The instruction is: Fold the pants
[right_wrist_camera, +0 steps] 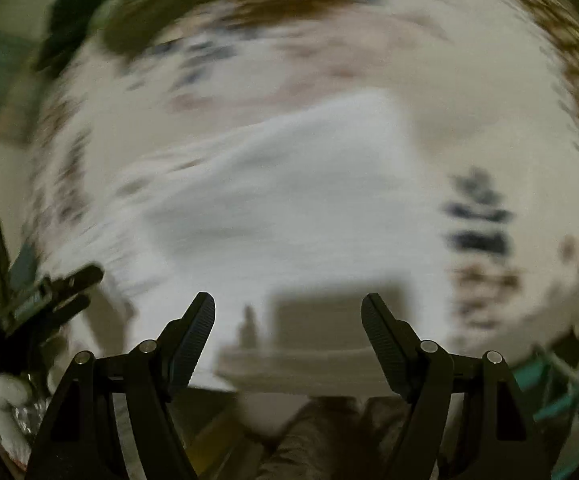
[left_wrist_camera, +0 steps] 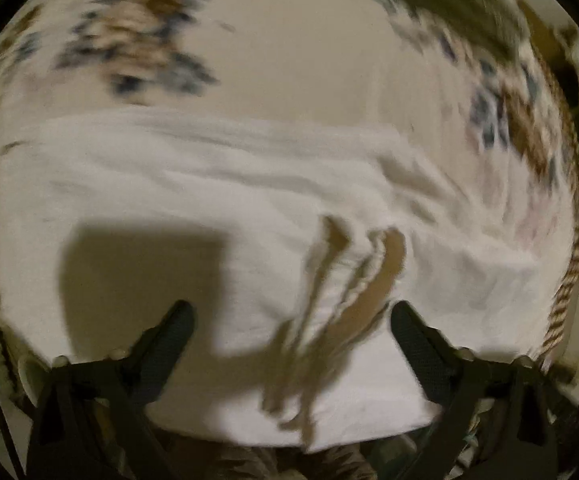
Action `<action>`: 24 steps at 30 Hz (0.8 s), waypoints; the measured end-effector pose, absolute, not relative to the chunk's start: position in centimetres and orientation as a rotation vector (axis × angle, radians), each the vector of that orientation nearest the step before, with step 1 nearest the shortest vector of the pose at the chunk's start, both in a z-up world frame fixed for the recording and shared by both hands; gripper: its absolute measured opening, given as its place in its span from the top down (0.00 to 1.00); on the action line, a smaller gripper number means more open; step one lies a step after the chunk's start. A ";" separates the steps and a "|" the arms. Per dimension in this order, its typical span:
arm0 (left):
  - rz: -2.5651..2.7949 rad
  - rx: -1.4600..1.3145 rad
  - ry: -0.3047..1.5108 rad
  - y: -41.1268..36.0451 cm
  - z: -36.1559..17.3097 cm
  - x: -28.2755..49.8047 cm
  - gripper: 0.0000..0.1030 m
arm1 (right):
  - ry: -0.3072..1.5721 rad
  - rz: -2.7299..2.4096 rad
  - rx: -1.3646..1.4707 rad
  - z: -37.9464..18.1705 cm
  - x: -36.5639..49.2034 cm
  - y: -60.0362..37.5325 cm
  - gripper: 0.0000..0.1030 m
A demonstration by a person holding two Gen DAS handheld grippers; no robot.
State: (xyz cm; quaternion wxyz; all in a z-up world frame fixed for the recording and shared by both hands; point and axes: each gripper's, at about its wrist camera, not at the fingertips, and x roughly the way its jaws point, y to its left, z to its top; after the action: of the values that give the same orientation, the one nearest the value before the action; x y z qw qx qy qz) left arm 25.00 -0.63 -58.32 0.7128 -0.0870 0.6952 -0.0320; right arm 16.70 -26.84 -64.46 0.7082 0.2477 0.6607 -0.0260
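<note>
Both my claws stand well open and hold nothing: the left gripper [left_wrist_camera: 292, 320] points down over the pants [left_wrist_camera: 217, 200], with cloth showing between its fingers but neither pad pressing on it, and the right gripper [right_wrist_camera: 288, 316] hangs above the same cloth with a bare gap between its fingers. These pants are white and lie spread across the middle of a patterned cover [left_wrist_camera: 141, 40], one long side near me and the other toward the far edge; both views are smeared, so I cannot tell waistband from cuffs for certain. Near my left claw a bunch of tan cords or fringe [left_wrist_camera: 329, 280] lies over the cloth; what it is I cannot say. My judgement is that the fabric is light, soft and limp, so it will sag and drag if lifted by one point, and a thin pinch may catch only the top layer. I would take hold at two corners of the same short end, one claw each, biting deep enough to get every layer, and keep the cords clear of the pads
</note>
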 end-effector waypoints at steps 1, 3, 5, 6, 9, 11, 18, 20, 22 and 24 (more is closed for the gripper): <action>-0.087 -0.166 1.555 -1.4 -59.1 25.1 0.37 | 1.489 -0.098 0.558 -65.3 16.9 -28.2 0.24; -0.122 -0.123 1.561 -2.8 -60.1 25.0 0.69 | 1.503 -0.142 0.589 -66.6 16.9 -30.5 0.24; -0.131 -0.106 1.534 -3.4 -60.2 24.4 0.84 | 1.507 -0.144 0.604 -67.3 16.7 -31.2 0.24; -0.130 -0.105 1.525 -3.5 -59.9 24.2 0.86 | 1.507 -0.144 0.595 -67.4 16.7 -31.3 0.24; -0.115 -0.191 1.514 -2.4 -58.2 23.5 0.87 | 1.514 -0.138 0.555 -67.6 17.1 -30.8 0.24; -0.107 -0.231 1.524 -1.5 -57.4 23.0 0.87 | 1.522 -0.126 0.547 -67.6 17.1 -30.6 0.24; -0.056 -0.196 1.563 -1.2 -60.4 23.4 0.83 | 1.589 -0.132 0.451 -68.1 19.0 -28.5 0.24; -0.039 -0.176 1.565 -1.5 -60.5 23.7 0.77 | 1.607 -0.141 0.370 -67.9 19.4 -27.3 0.24; -0.003 -0.146 1.544 -1.6 -59.8 23.7 0.63 | 1.614 -0.146 0.298 -67.7 19.7 -26.1 0.24; -0.009 -0.122 1.533 -2.0 -59.0 23.5 0.55 | 1.613 -0.162 0.238 -67.5 20.0 -24.8 0.20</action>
State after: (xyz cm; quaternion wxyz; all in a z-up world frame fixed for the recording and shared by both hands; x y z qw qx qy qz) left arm 23.52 -1.99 -59.03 0.7188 -0.0550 0.6930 -0.0040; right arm 19.99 -24.83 -67.55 0.6826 0.1060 0.7194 -0.0721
